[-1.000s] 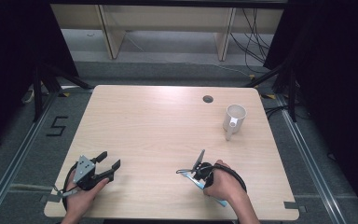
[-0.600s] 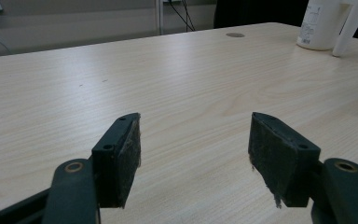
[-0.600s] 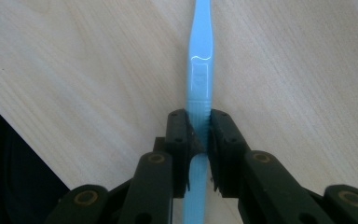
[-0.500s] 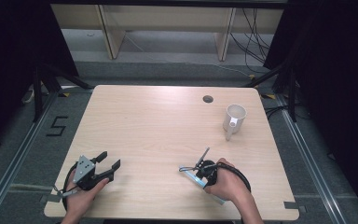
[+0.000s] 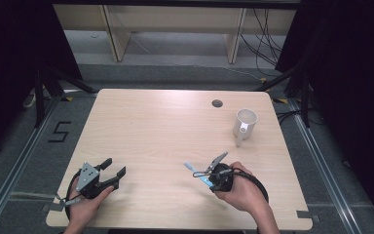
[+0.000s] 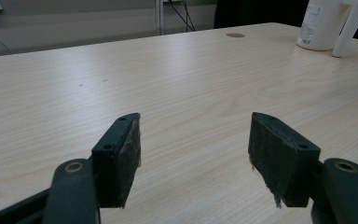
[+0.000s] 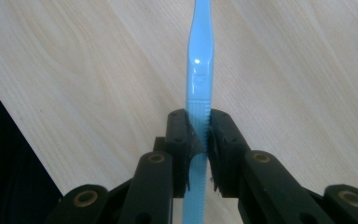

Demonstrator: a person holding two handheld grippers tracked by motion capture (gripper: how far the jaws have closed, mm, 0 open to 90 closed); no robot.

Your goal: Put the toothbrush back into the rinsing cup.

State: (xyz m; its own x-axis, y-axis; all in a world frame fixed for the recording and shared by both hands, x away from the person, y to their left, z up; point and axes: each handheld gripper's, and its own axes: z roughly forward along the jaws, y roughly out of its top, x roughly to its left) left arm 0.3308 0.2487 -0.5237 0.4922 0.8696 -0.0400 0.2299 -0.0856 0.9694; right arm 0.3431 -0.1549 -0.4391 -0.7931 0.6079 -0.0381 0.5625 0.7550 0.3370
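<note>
A: Ok, right gripper [image 7: 198, 140], what've we got?

B: Jaws closed tight on a blue toothbrush [image 7: 199, 79], clamped on the ribbed bit of the handle. Handle runs straight up betw. the pads in the right gripper view, wood grain underneath.

A: And from the high view?

B: Right gripper [image 5: 205, 172] sits near the front edge of the table [image 5: 165, 126], right of centre, w/ the person's right hand [image 5: 241, 187] wrapped round it. Toothbrush [image 5: 195, 173] pokes out to the left, pale head end farthest from the hand. Can't tell if the tip touches the tabletop.

A: Left side?

B: Left gripper [image 6: 193, 154] wide open, nothing betw. the jaws, bare table beyond the two pads. In the high view it's at the front left corner area [image 5: 113, 171], left hand [image 5: 85, 202] behind it, grey plate on top.

A: Anything else on the table?

B: White mug [image 5: 244, 125] far right, well apart from both grippers, handle facing the person's side. Same mug shows top right in the left gripper view [image 6: 324, 23]. Small round grommet hole [image 5: 217, 103] near the back edge, just left of the mug.
</note>
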